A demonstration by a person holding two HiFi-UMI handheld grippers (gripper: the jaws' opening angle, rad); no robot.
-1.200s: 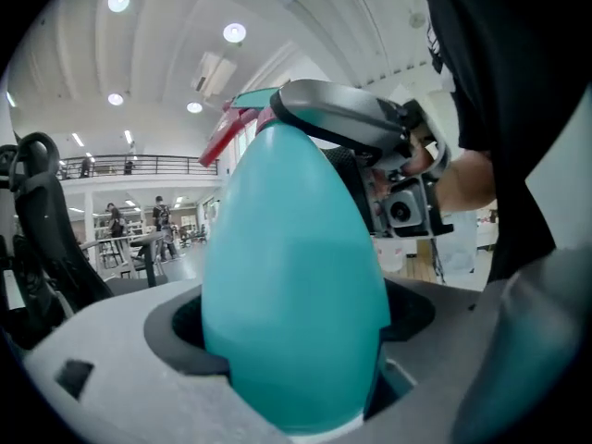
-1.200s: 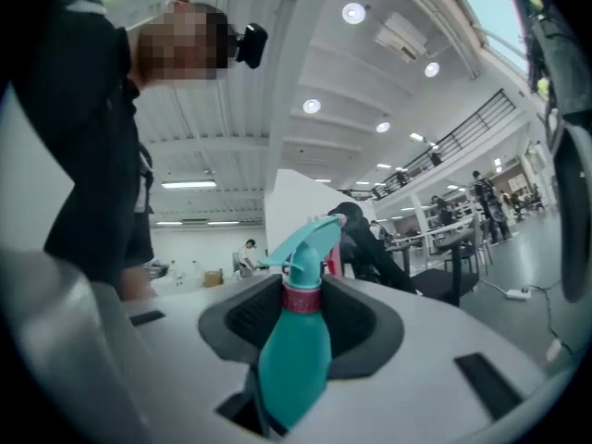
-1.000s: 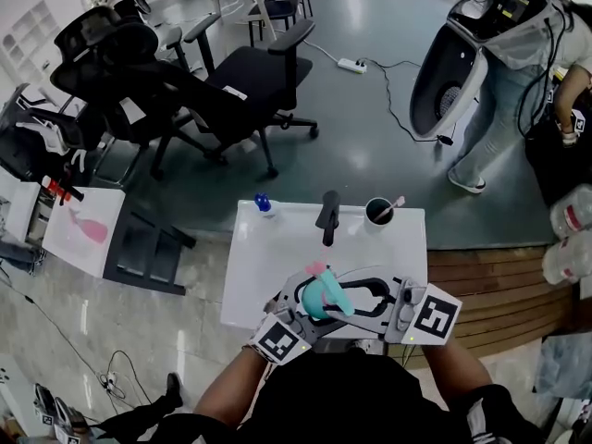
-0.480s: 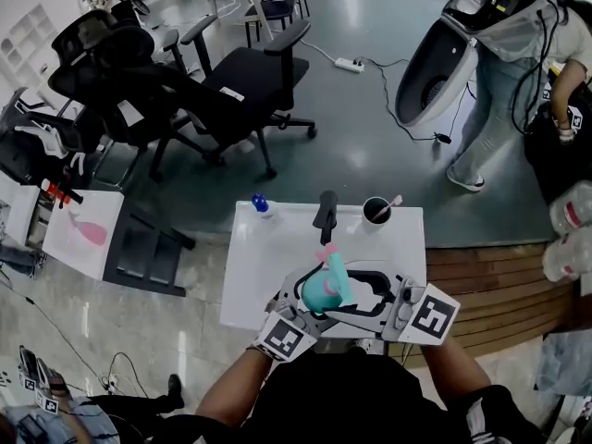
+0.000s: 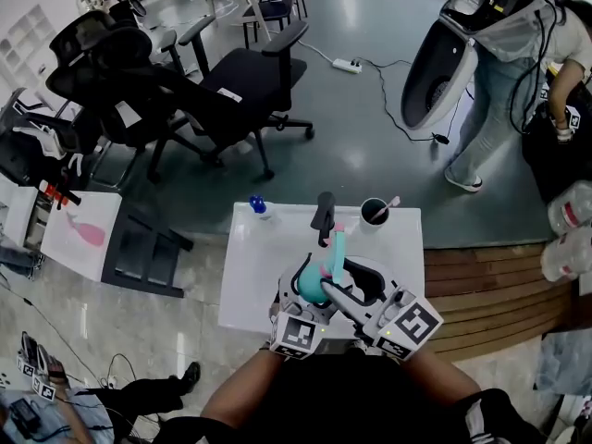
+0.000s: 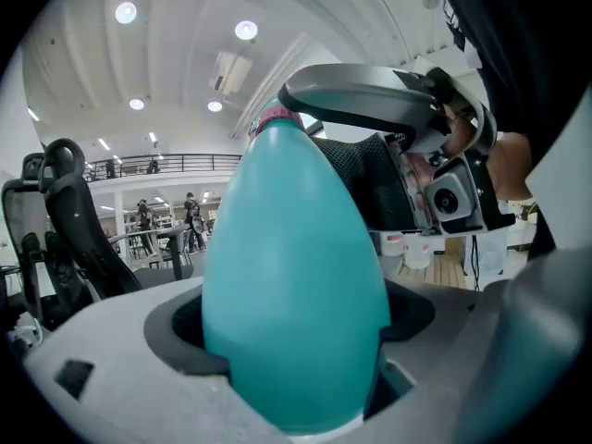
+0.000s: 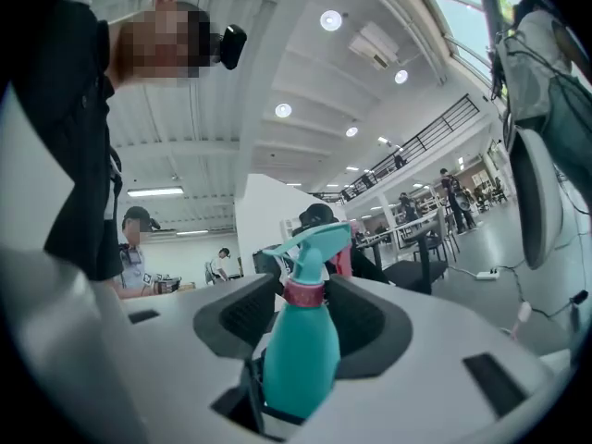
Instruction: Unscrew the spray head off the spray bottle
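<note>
Spray bottle [image 6: 294,248] sits clamped in my left gripper [image 6: 291,345]. My right gripper [image 7: 302,314] is closing around the pink collar [image 7: 303,293] below the spray head [image 7: 316,240], not yet pinching. Next I should grip firmly, then twist.

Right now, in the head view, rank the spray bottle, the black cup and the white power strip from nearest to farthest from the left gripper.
1. Spray bottle, held in the left gripper.
2. Black cup, far right of the table.
3. White power strip, on the floor beyond.

Black top [image 5: 361,398]; grey left tongs [image 6: 291,322], right tongs [image 7: 301,303]; black-white marker cubes [image 5: 301,334].
</note>
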